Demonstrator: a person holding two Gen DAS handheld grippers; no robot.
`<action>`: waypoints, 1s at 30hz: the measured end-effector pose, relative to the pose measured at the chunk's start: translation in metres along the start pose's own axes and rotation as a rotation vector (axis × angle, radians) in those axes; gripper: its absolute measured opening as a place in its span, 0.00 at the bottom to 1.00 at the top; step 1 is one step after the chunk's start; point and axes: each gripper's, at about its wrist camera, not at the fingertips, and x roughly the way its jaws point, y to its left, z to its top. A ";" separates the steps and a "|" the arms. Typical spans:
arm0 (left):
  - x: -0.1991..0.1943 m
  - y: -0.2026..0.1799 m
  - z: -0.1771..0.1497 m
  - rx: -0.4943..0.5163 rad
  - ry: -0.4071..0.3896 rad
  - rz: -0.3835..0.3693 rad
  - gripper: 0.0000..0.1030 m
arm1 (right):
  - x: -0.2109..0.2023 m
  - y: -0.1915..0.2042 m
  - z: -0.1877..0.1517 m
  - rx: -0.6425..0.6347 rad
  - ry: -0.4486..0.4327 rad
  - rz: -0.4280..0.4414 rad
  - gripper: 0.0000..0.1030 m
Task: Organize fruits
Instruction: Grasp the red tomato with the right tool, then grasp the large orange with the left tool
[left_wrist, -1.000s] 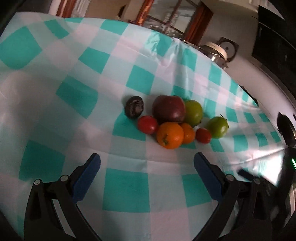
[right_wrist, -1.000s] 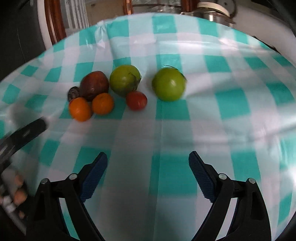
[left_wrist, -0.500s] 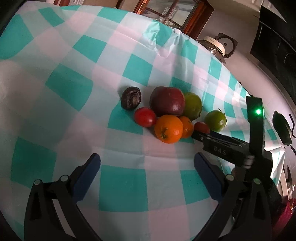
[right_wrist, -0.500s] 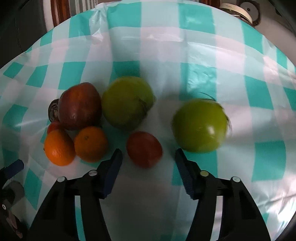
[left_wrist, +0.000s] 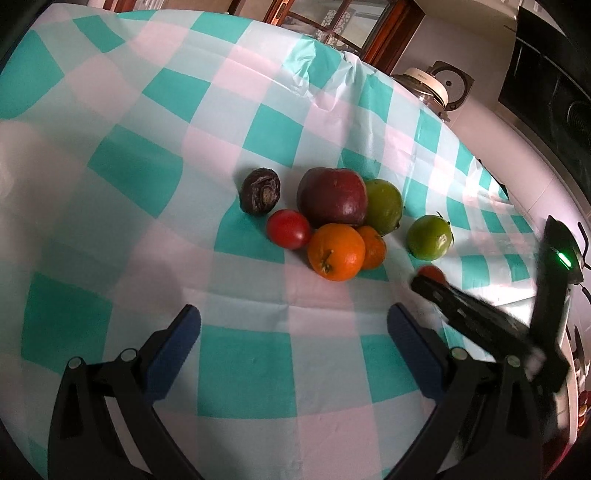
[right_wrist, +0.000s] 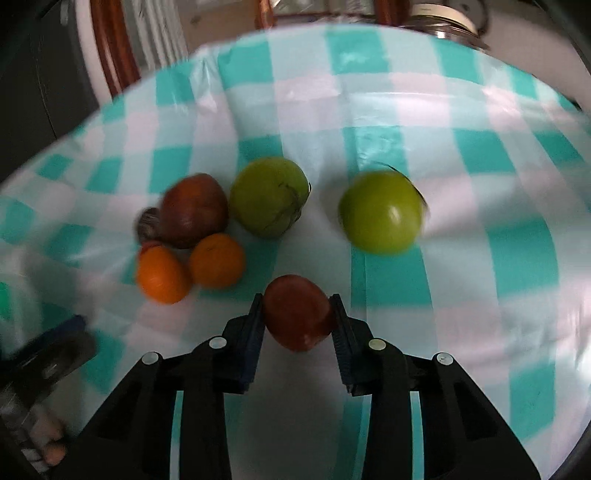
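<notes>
1. The left gripper (left_wrist: 291, 328) hung open above the checked tablecloth (left_wrist: 243, 362), short of the fruit pile (left_wrist: 332, 221).
2. The right gripper (right_wrist: 297, 317) was clamped on a small red tomato (right_wrist: 295, 312), just right of the pile, near a green tomato (right_wrist: 380, 212).

Small red tomato (right_wrist: 297, 312), clamped between blue pads. On the checked cloth: dark red apple (left_wrist: 332, 196), two oranges (left_wrist: 336, 252), two green fruits (right_wrist: 380, 213), another tomato (left_wrist: 288, 229), wrinkled dark fruit (left_wrist: 260, 191).

Two oranges (left_wrist: 335, 252), two red tomatoes (left_wrist: 288, 228), two green tomatoes (left_wrist: 429, 237).
</notes>
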 end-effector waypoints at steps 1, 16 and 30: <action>0.001 -0.001 0.000 0.004 0.003 0.005 0.98 | -0.007 -0.002 -0.007 0.019 -0.014 0.011 0.34; 0.059 -0.056 0.020 0.093 0.063 0.241 0.72 | -0.021 -0.014 -0.024 0.149 -0.059 0.069 0.35; 0.038 -0.048 0.009 0.107 0.049 0.181 0.43 | -0.019 -0.020 -0.025 0.178 -0.051 0.101 0.35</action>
